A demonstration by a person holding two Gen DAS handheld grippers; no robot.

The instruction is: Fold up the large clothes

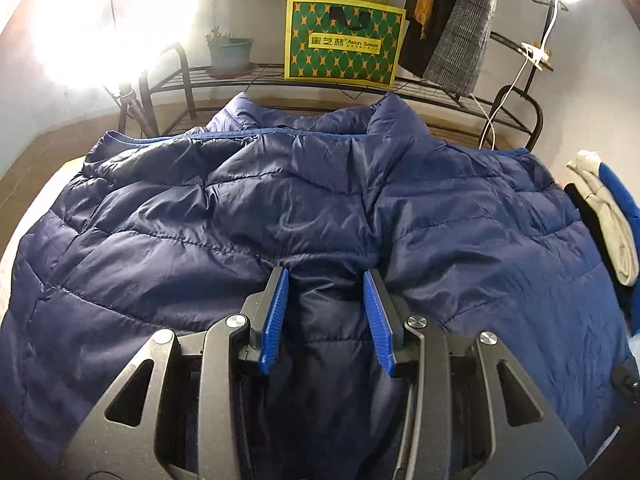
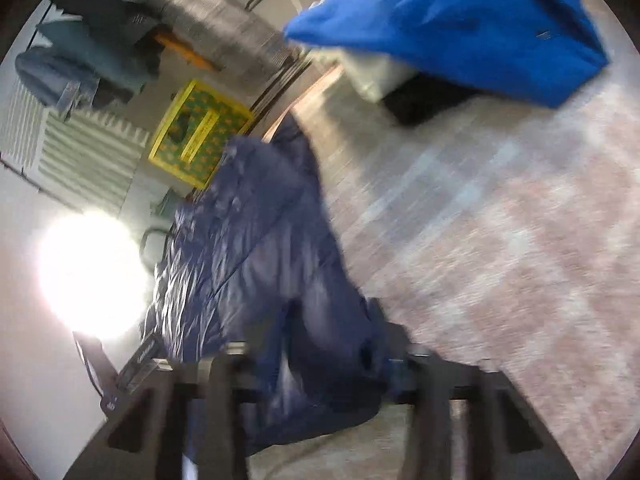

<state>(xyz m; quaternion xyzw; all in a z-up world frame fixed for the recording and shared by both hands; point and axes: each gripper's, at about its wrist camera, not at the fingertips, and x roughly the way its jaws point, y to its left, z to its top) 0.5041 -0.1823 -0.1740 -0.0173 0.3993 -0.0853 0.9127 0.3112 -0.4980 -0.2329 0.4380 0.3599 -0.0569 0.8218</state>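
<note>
A navy quilted puffer jacket (image 1: pixel 280 208) lies spread on the surface, collar at the far side. My left gripper (image 1: pixel 326 280) rests low over the jacket's near middle. Its blue pads (image 1: pixel 276 312) stand apart with a ridge of jacket fabric between them, not clamped. In the blurred, tilted right wrist view the same jacket (image 2: pixel 256 248) hangs from my right gripper (image 2: pixel 320 360). Navy fabric bunches between its dark fingers, so it looks shut on the jacket's edge.
A black metal rack (image 1: pixel 280 80) behind the jacket holds a green-and-yellow box (image 1: pixel 344 40) and a potted plant (image 1: pixel 230 52). Hanging coats (image 1: pixel 460 20) are at the back right. A pile of bright blue, white and black clothes (image 2: pixel 460 20) lies on the pale patterned cover (image 2: pixel 500 240).
</note>
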